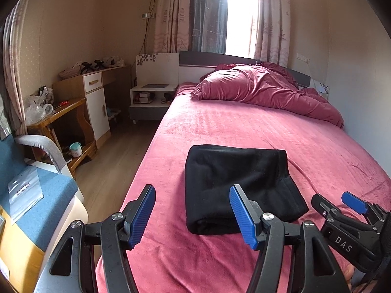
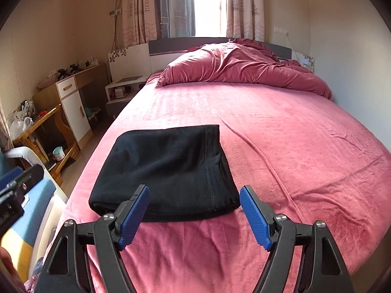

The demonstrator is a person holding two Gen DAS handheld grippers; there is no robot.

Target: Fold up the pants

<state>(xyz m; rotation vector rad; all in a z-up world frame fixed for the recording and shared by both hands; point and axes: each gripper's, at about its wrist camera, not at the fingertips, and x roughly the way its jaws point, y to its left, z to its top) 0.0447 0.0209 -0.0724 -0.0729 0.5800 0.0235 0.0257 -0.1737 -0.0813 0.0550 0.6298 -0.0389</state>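
Note:
The black pants point(image 1: 234, 183) point(image 2: 168, 168) lie folded into a thick rectangle on the pink bed point(image 1: 244, 127) point(image 2: 281, 134), near its front left edge. My left gripper point(image 1: 193, 193) hangs open just short of the bundle's near left corner, nothing between its blue pads. My right gripper point(image 2: 195, 193) is open too, in front of the bundle's near edge and clear of the cloth. In the left wrist view the right gripper point(image 1: 334, 199) shows at the lower right. A bit of the left gripper's body pokes in at the left edge of the right wrist view.
A crumpled pink duvet point(image 1: 266, 88) point(image 2: 244, 68) is heaped at the head of the bed. Left of the bed stand a nightstand point(image 1: 151, 95), a white and wood cabinet point(image 1: 95, 102), a cluttered wooden desk point(image 1: 61, 114) and a blue-cushioned chair point(image 1: 31, 195). Wooden floor runs along the bed's left side.

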